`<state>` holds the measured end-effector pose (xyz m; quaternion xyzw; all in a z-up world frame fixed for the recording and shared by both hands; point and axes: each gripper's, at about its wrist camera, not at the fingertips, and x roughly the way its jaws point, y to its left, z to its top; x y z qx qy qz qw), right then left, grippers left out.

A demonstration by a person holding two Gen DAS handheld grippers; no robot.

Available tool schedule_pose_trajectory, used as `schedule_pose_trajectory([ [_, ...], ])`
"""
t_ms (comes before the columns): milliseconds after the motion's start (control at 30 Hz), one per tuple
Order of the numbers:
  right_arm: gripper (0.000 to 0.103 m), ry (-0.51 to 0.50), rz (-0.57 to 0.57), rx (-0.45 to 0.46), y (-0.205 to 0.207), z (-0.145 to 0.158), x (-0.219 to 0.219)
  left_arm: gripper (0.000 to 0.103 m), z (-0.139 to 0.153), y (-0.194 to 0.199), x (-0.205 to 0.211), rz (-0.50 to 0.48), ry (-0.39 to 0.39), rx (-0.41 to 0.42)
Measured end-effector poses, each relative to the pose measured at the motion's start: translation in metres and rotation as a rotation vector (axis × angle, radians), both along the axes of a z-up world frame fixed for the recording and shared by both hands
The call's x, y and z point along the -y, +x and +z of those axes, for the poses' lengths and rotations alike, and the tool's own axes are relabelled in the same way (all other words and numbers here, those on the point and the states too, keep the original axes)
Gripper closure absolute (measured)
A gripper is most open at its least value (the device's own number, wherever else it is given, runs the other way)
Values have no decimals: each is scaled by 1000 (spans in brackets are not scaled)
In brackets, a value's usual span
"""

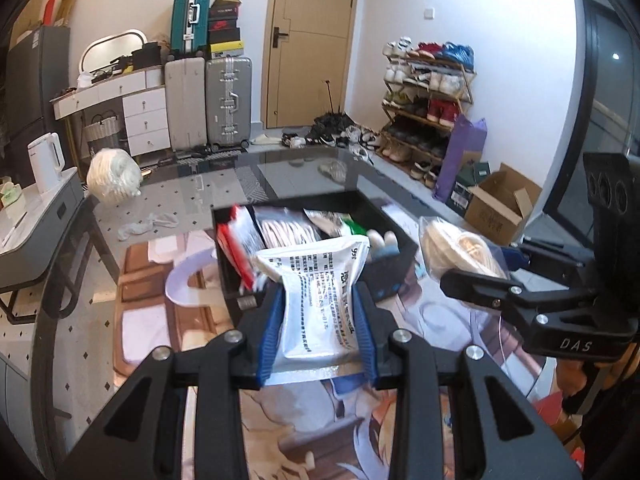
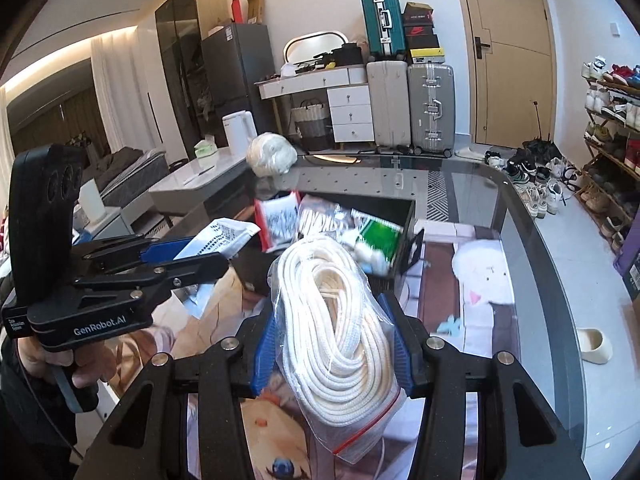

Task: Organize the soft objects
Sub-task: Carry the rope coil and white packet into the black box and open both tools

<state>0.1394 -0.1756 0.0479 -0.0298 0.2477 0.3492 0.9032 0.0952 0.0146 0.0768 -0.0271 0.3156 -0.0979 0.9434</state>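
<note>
Looking across the glass-topped bench (image 1: 312, 168), I see most of its surface covered by a printed cartoon mat (image 1: 160, 292), whose picture I can only read in patches because both grippers sit over it; the far rim of the bench reflects the room and blurs what lies there. On the mat stands a black open tray (image 1: 394, 220), already holding several packets, a red-edged bag at its left end, a flat pack of pale cord in the middle and something green and white at the right; motion blur keeps me from naming them more closely, and its near wall is hidden behind what I carry. A round bundle of white yarn (image 1: 114, 176) rests at the far left corner of the bench, well apart from the tray. My right gripper (image 2: 332, 344) is clamped on a clear zip bag of coiled white rope (image 2: 336, 328), the blue pads pressing both sides of it; the bag's lower end with its red seal hangs out below the fingers, and it is held above the mat just in front of the tray. My left gripper (image 1: 318, 332) is clenched on a white printed pouch (image 1: 316, 292), upright between the blue pads, its top leaning over the near wall of the tray; the print is too small and smeared for me to read, and its bottom edge is cut off by the gripper body.
</note>
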Motion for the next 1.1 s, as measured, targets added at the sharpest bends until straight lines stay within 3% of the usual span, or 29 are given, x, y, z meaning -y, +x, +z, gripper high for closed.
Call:
schedule_pose_trajectory([
  [400,55,-12,-20,-9,47,25,-26,70,15,46,-12,17,-2,20],
  [767,55,-84,-33,-45,100,22,-59,70,-12,97,-14,13,19,-41],
  [1100,55,-173,-39,-45,126,5,-85,70,-32,109,-5,8,68,-66],
])
